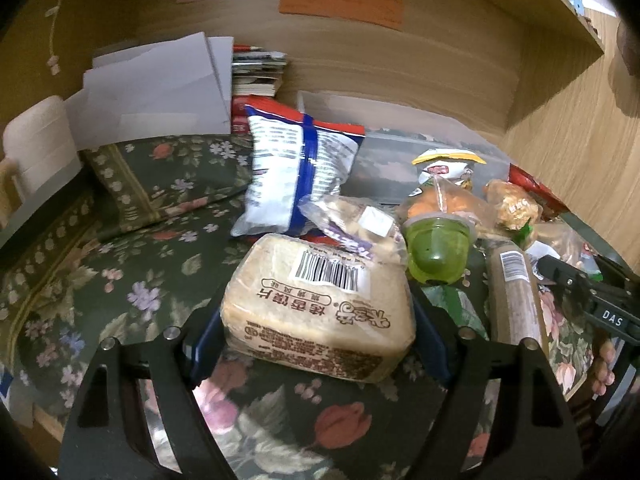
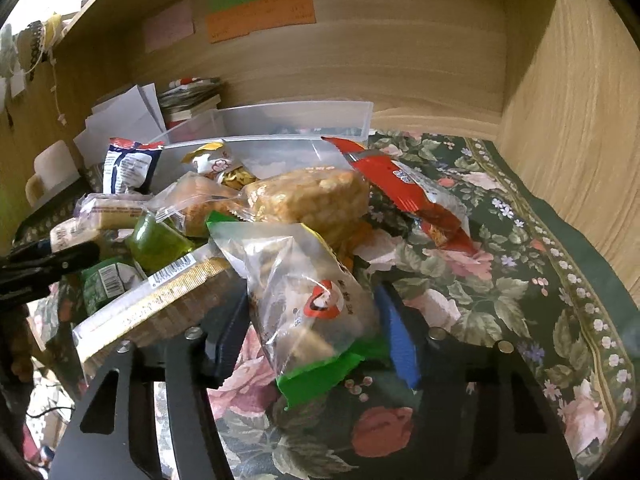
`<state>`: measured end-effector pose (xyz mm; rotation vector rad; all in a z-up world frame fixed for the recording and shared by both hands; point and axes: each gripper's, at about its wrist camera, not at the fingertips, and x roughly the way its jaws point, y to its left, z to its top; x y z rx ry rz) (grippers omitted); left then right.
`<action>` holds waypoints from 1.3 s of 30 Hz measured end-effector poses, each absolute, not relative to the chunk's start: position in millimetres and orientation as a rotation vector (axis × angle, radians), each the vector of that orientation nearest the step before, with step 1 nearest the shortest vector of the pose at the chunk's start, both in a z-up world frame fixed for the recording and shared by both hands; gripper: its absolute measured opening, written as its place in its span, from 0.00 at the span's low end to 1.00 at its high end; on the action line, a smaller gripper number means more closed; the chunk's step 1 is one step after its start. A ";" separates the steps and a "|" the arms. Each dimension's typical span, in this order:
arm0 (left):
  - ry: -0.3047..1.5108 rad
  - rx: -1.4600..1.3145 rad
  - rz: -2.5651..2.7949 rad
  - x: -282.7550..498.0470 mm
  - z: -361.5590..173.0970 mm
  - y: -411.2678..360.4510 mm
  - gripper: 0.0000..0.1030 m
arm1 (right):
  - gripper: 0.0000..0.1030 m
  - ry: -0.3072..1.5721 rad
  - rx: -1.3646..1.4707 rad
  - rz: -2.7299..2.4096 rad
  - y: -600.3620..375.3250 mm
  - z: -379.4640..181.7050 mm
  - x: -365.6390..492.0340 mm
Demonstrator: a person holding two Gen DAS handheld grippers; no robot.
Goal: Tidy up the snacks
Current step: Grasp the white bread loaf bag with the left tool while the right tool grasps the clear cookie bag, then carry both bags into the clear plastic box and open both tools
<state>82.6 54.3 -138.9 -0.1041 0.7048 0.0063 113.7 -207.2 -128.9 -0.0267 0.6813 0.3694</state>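
In the left wrist view my left gripper [image 1: 320,320] is shut on a pale packet of toasted bread slices [image 1: 320,312] with a barcode, its blue pads against both sides. Behind it lie a blue-and-white chip bag [image 1: 296,168] and a green jelly cup [image 1: 438,248]. In the right wrist view my right gripper [image 2: 310,304] is shut on a clear snack packet with a green end [image 2: 304,288], at the front of a snack heap. A golden puffed-rice cake [image 2: 312,196] and a red packet [image 2: 408,188] lie behind it. A clear plastic box [image 2: 296,120] stands at the back.
A floral cloth [image 1: 120,272] covers the desk. White papers and a book stack [image 1: 160,92] and a white mug [image 1: 40,144] stand at the back left. A long biscuit packet [image 2: 160,300] lies left of the right gripper. Wooden walls close in the back and right.
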 end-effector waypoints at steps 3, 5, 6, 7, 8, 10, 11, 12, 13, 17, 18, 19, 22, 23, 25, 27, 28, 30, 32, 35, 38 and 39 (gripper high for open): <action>0.691 -0.106 0.031 73.8 -134.9 61.8 0.78 | 0.52 0.664 -0.014 0.372 -208.4 -127.0 109.3; 0.682 -0.110 0.039 68.5 -132.8 66.4 0.78 | 0.40 0.638 -0.022 0.373 -208.0 -121.8 103.8; 0.676 -0.110 0.045 66.1 -131.6 68.1 0.78 | 0.38 0.629 -0.026 0.374 -207.3 -119.6 101.5; 0.668 -0.110 0.053 63.0 -129.5 70.1 0.78 | 0.36 0.624 -0.026 0.379 -207.5 -117.8 100.3; 0.662 -0.113 0.058 60.7 -127.9 72.3 0.78 | 0.35 0.619 -0.026 0.378 -207.4 -116.5 99.1; 0.647 -0.117 0.069 56.3 -123.7 76.4 0.78 | 0.35 0.615 -0.032 0.371 -206.9 -115.4 97.4; 0.640 -0.117 0.072 54.5 -121.7 77.2 0.78 | 0.35 0.612 -0.028 0.367 -207.7 -114.8 96.3; 0.630 -0.116 0.077 52.3 -118.2 78.2 0.78 | 0.35 0.610 -0.024 0.368 -208.6 -114.0 95.5; 0.622 -0.113 0.079 52.4 -115.8 78.3 0.78 | 0.35 0.607 -0.020 0.368 -209.5 -112.6 94.5; 0.590 -0.111 0.079 51.1 -104.6 78.8 0.78 | 0.34 0.569 -0.023 0.364 -210.3 -101.0 87.7; 0.584 -0.112 0.076 51.4 -102.2 78.1 0.78 | 0.34 0.558 -0.028 0.361 -210.0 -97.2 86.0; 0.573 -0.113 0.071 52.3 -97.7 77.8 0.78 | 0.34 0.546 -0.031 0.362 -209.9 -93.6 84.6; 0.542 -0.109 0.060 55.0 -86.6 75.1 0.78 | 0.34 0.508 -0.033 0.364 -210.3 -81.3 81.7; 0.533 -0.108 0.055 56.4 -83.2 74.1 0.78 | 0.34 0.494 -0.035 0.362 -210.2 -76.8 81.5; 0.512 -0.107 0.040 61.0 -74.1 71.0 0.78 | 0.34 0.467 -0.041 0.361 -209.9 -68.1 81.5; 0.496 -0.102 0.028 65.1 -67.3 67.6 0.78 | 0.34 0.441 -0.048 0.361 -208.6 -59.5 83.8; 0.484 -0.100 0.018 69.2 -61.6 64.7 0.78 | 0.34 0.430 -0.051 0.361 -207.9 -55.9 85.3; 0.470 -0.096 0.003 74.3 -54.4 61.7 0.78 | 0.34 0.412 -0.058 0.362 -205.9 -48.0 89.5; 0.454 -0.090 -0.015 81.8 -45.8 57.2 0.78 | 0.34 0.393 -0.065 0.361 -203.2 -41.5 93.1; 0.437 -0.082 -0.036 93.1 -35.4 50.7 0.78 | 0.34 0.370 -0.064 0.368 -200.4 -32.2 101.7; 0.435 -0.081 -0.057 107.4 -26.1 45.2 0.78 | 0.34 0.357 -0.057 0.372 -197.9 -24.8 114.4; 0.435 -0.081 -0.061 111.6 -24.0 43.9 0.78 | 0.34 0.354 -0.056 0.372 -198.4 -22.9 117.3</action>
